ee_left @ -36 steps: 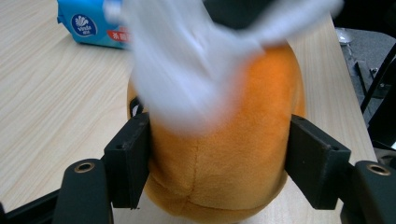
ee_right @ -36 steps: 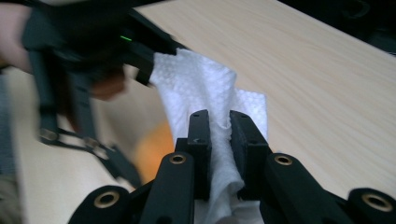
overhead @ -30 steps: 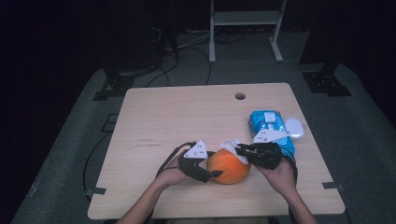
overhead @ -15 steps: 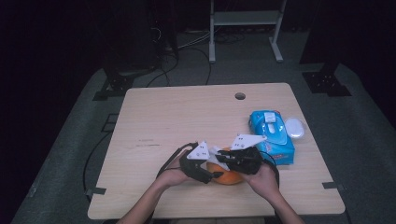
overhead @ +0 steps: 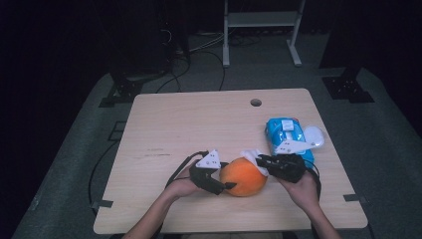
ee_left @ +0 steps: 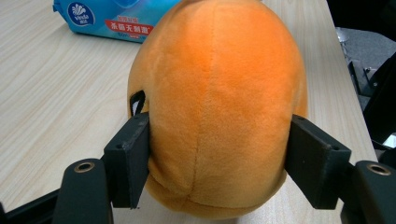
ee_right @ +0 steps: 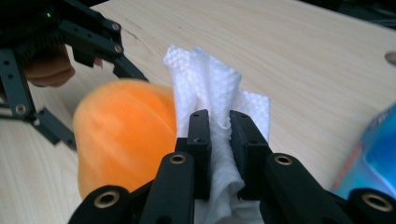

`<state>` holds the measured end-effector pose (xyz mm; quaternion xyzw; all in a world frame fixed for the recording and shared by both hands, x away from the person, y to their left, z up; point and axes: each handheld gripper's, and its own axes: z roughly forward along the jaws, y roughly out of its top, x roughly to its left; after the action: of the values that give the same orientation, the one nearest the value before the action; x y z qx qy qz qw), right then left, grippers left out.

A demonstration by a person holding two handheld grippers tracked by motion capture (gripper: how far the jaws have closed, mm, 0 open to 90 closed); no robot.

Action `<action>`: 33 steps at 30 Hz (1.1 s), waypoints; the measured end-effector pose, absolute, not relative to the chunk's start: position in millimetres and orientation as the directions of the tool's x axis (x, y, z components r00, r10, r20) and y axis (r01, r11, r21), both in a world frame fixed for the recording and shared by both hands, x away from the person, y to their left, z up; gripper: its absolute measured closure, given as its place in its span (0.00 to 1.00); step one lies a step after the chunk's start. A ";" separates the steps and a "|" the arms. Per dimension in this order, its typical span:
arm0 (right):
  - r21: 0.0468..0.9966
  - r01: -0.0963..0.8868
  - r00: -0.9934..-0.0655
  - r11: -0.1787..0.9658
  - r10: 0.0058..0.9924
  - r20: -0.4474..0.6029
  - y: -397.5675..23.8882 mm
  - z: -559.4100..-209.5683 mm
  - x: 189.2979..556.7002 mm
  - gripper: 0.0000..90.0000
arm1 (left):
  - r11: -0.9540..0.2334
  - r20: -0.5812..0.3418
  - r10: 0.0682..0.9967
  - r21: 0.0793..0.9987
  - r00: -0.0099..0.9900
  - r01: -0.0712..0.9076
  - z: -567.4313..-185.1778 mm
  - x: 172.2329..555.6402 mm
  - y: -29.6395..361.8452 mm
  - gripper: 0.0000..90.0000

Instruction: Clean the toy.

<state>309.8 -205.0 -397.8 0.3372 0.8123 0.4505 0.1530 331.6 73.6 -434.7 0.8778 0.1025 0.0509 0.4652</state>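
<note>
Both claws perhaps near table (overhead: 164, 124) edge

Orange plush toy (overhead: 242, 177) lies clamped in my left jaws; crumpled white wipe (overhead: 254, 158) touches its right side, pinched in my right jaws

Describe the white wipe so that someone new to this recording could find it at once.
On the wooden table, look near the front edge, where an orange plush toy sits clamped in the left gripper. The white wipe is pinched in the right gripper beside that toy, the only crumpled, embossed white sheet there.
</note>
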 end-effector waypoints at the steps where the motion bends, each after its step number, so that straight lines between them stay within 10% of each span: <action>1: 0.832 0.418 -0.722 0.365 0.689 0.060 -209.1 -399.5 308.6 0.87 | -0.546 -0.006 0.225 0.828 0.974 0.132 -434.8 331.8 73.5 0.32; 33: 0.857 0.394 -0.729 0.332 0.681 0.071 -200.6 -395.7 303.3 0.87 | -0.552 -0.022 0.229 0.820 0.973 0.148 -435.8 338.2 76.3 0.32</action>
<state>303.3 -200.6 -395.7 0.3350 0.8019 0.4707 0.1522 338.2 76.3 -435.8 0.8799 0.1071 0.0438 0.4608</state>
